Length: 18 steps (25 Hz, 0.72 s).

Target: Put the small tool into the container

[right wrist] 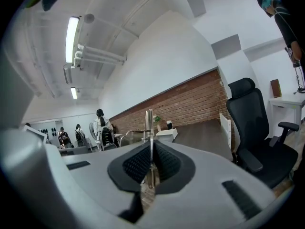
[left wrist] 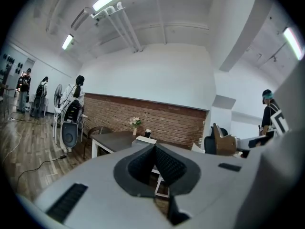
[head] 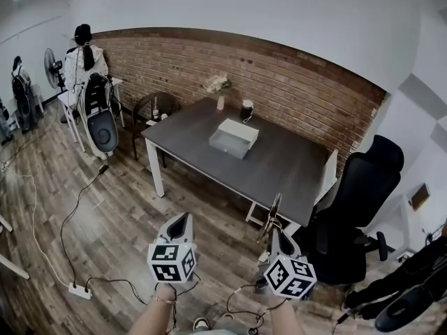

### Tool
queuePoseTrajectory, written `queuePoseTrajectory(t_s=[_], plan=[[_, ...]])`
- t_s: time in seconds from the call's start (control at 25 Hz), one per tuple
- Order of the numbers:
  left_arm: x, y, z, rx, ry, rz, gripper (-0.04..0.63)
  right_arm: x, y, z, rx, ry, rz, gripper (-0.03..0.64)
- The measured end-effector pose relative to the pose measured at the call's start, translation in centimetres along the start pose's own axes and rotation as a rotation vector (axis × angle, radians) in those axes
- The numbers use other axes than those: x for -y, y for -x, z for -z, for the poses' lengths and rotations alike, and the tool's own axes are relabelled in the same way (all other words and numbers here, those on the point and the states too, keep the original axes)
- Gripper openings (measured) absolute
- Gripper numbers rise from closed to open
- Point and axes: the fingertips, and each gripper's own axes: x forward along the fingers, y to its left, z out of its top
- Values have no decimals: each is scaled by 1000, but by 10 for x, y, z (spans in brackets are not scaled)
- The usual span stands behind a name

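My right gripper has its jaws clenched on the tool, a thin metal piece. In the right gripper view the tool stands upright between the pads, its long axis vertical and its free end rising well above the jaw tips. My left gripper has its jaws pressed together with nothing between them. The container sits on the dark surface ahead, well apart from both grippers, and the tool is over the floor, short of it.
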Motion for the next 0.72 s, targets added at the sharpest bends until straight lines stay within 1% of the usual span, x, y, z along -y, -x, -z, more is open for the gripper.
queuePoseTrajectory(t_s=[0.28, 0.44, 0.72], plan=[[-12, -32, 5, -5, 6, -6, -5, 11, -36, -4, 3, 2, 15, 3], [-21, -65, 4, -12, 15, -19, -5, 23, -71, -7, -9, -2, 18, 3], [-23, -134, -12, 8, 26, -39, -5, 45, -137, -28, -21, 24, -7, 3]])
